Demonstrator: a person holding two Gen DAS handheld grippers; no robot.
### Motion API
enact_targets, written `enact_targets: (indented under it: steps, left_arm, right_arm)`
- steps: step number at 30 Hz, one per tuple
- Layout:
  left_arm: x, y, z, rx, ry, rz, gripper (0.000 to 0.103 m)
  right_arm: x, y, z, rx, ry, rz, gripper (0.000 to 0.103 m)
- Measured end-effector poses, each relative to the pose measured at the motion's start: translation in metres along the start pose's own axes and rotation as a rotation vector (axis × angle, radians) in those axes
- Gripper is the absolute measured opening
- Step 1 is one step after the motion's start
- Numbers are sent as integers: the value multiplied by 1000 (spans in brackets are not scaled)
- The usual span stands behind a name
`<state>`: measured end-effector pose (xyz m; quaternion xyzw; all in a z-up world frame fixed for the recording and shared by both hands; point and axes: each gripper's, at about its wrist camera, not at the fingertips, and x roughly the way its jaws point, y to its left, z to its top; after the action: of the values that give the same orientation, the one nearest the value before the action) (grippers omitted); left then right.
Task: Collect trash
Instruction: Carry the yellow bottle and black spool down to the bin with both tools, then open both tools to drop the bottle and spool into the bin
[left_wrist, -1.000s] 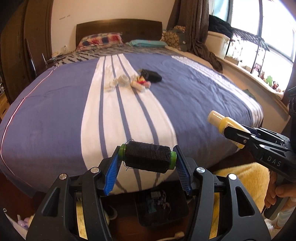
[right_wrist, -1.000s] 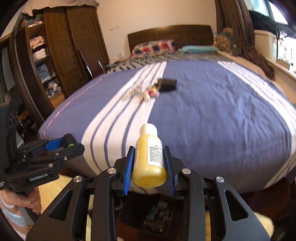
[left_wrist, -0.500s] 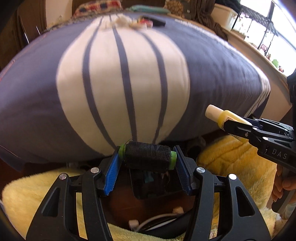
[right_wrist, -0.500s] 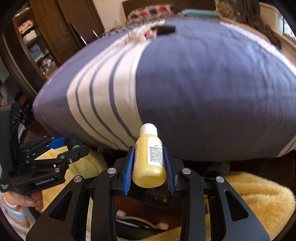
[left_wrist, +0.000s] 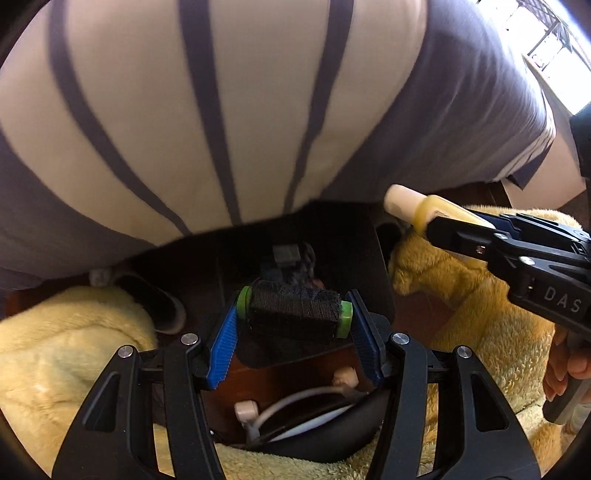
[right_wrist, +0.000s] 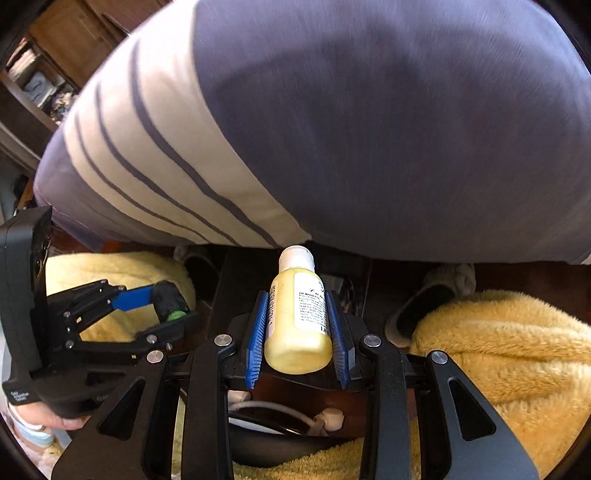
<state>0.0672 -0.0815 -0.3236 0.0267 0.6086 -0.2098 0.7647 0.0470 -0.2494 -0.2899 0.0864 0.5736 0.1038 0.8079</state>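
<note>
Two pieces of trash in hand, neither dropped yet. Left tongs (left_wrist: 293, 314) clenched on a spool of black thread (left_wrist: 293, 312), green ends squeezed between the blue pads (left_wrist: 223, 347). Right tongs (right_wrist: 299, 325) clenched on a small yellow bottle (right_wrist: 299, 325), white cap pointing toward 12 o'clock, printed label facing up.

Both carried low at the foot of the striped bed (left_wrist: 221, 110), tilted steeply down over a dark bin (left_wrist: 354, 266) on the floor under the bed's edge. Spool hanging right over the bin's opening in the left wrist view; bottle seen at 2 o'clock from it, over the bin's right rim beside the yellow fluffy rug (left_wrist: 480, 288). Something grey and dark already lying inside the bin, too murky to name. Judged from this: picking up finished for these two, letting go still ahead, likely next. More trash elsewhere? Cannot tell, bed top out of view.

Spool: short cylinder, tightly wound, slightly fuzzy, gripped end to end, likely to fall straight once freed. Bottle: soft-looking plastic, yellowish content, rounded base toward the camera, held by its sides; cap closed as far as visible. Also below: a slipper (right_wrist: 424, 306) at 3 o'clock of the bottle, white cable (left_wrist: 295, 410) at 6 o'clock.
</note>
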Motion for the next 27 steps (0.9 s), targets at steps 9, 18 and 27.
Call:
enact_targets:
  steps: [9, 18, 27]
  left_arm:
    - [17, 5, -1, 4, 60, -23, 53]
    - [3, 0, 1, 19, 18, 6, 75]
    - [-52, -1, 3, 25, -116, 72, 89]
  right_arm:
    - [28, -5, 9, 43, 64, 15, 33]
    - [10, -8, 20, 58, 5, 11, 36]
    - [-42, -8, 23, 36, -141, -44, 71]
